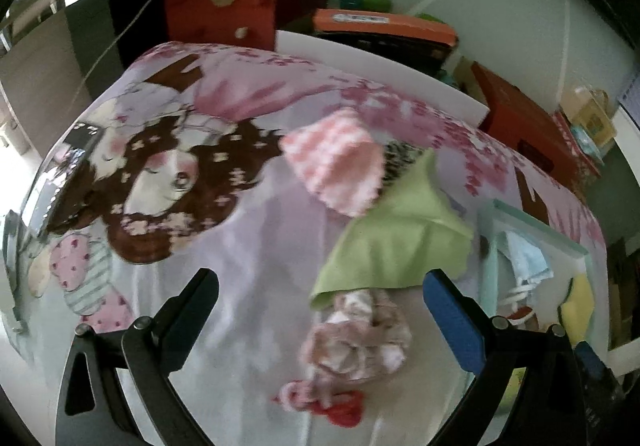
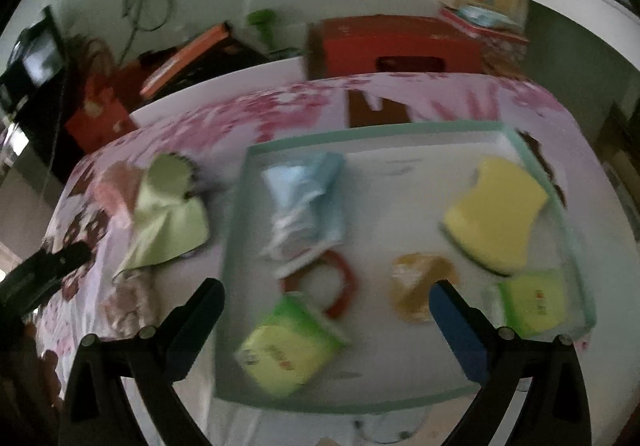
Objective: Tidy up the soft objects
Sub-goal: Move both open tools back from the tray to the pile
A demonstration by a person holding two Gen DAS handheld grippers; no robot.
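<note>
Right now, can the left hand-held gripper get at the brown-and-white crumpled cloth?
Probably yes: the left hand-held gripper is open, and the crumpled cloth lies uncovered between its fingers, only its far edge under the green cloth.

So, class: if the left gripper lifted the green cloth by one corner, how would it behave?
The green cloth lies creased and draped over other fabrics, so it would probably hang limp. It looks thin, so likely light. Its edge overlaps the beige cloth, which it might drag along.
</note>
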